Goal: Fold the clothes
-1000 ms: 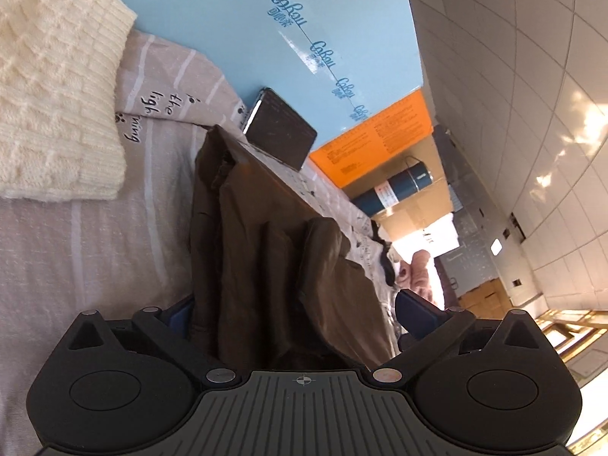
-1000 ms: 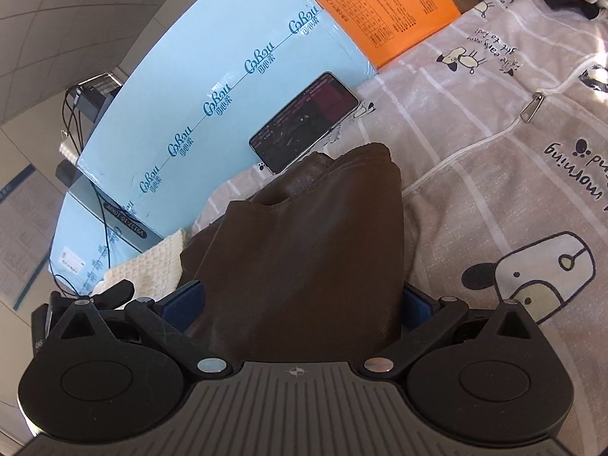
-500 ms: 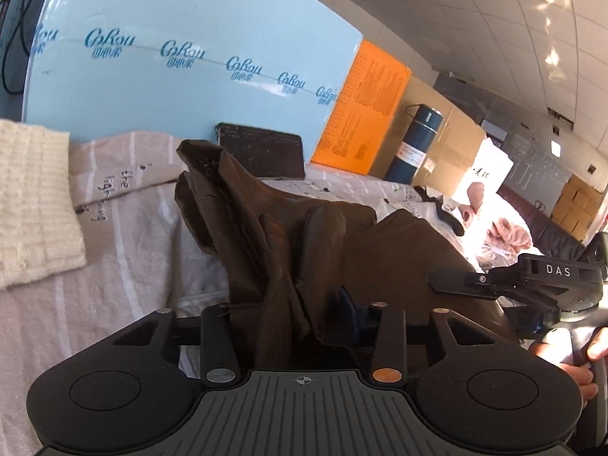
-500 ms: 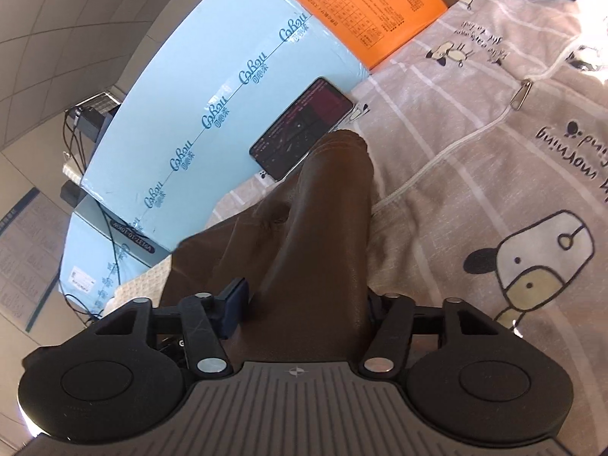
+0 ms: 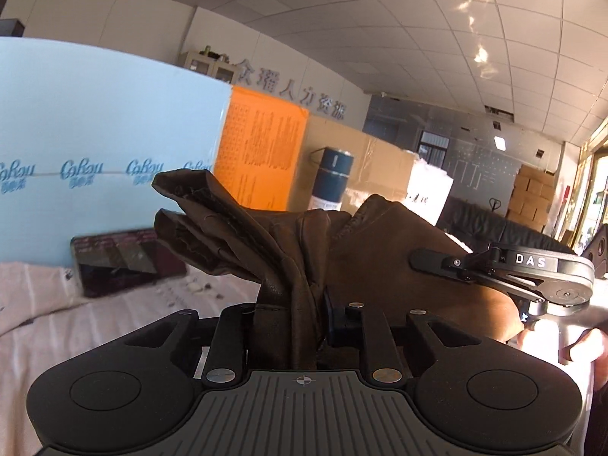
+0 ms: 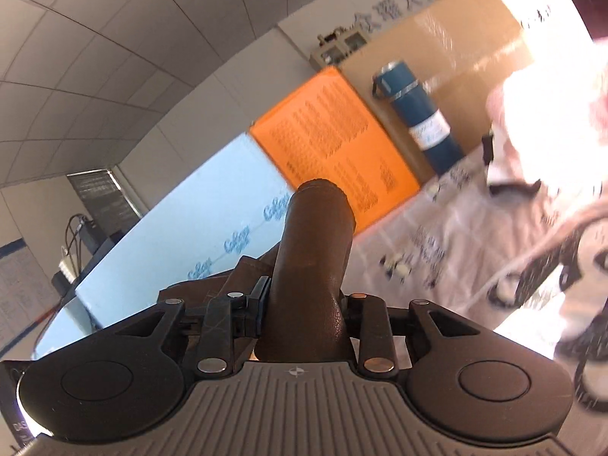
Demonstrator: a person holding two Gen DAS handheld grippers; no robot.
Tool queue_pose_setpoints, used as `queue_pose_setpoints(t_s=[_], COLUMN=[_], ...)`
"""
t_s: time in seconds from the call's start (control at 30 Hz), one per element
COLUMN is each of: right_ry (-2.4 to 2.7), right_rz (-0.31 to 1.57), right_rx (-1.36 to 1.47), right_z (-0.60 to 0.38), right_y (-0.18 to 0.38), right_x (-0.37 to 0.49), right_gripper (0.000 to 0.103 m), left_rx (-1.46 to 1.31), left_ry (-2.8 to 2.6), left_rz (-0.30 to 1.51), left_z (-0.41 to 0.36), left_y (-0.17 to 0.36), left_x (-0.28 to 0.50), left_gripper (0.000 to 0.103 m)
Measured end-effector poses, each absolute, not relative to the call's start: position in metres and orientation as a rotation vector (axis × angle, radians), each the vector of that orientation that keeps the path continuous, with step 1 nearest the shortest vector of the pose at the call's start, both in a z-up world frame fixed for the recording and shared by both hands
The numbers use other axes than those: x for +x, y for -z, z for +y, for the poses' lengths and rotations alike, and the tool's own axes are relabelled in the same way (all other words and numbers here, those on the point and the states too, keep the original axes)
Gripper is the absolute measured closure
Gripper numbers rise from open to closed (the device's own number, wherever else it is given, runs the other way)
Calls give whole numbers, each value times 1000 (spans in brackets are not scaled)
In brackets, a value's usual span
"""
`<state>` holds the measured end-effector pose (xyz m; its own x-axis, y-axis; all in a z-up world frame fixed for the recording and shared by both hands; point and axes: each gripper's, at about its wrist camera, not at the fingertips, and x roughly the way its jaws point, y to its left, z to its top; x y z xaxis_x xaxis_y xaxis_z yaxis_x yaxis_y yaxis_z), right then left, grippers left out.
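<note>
Both grippers, left gripper [image 5: 288,304] and right gripper [image 6: 304,304], pinch my brown leather garment [image 5: 380,250]; slick hide may slip mid-fold.

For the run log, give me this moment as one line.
left gripper: shut on brown garment | right gripper: shut on brown garment | garment lifted between both

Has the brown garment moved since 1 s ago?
Yes. The brown garment is now lifted off the bedsheet, its top against the blue board above the phone; left gripper and right gripper clamp it.
</note>
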<state>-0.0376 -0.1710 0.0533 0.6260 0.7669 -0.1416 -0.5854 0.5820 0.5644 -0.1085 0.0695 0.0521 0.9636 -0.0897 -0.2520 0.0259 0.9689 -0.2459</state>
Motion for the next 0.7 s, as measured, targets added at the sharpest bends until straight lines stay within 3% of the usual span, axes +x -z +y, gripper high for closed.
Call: queue_pose_setpoints(t_s=[0.23, 0.6, 0.7], right_ry=[-612, -462, -444], right_rz=[221, 308, 320], right_rx=[378, 288, 289], right_z=[-162, -165, -166], right_y=[-67, -13, -9], right_x=[20, 78, 79], right_gripper=[76, 76, 76], left_rx=[-331, -438, -471], left_ry=[16, 0, -15], left_rz=[214, 318, 347], left_z=[44, 34, 36], left_y=[-40, 6, 15], left_x=[-31, 18, 26], left_gripper=[83, 82, 74])
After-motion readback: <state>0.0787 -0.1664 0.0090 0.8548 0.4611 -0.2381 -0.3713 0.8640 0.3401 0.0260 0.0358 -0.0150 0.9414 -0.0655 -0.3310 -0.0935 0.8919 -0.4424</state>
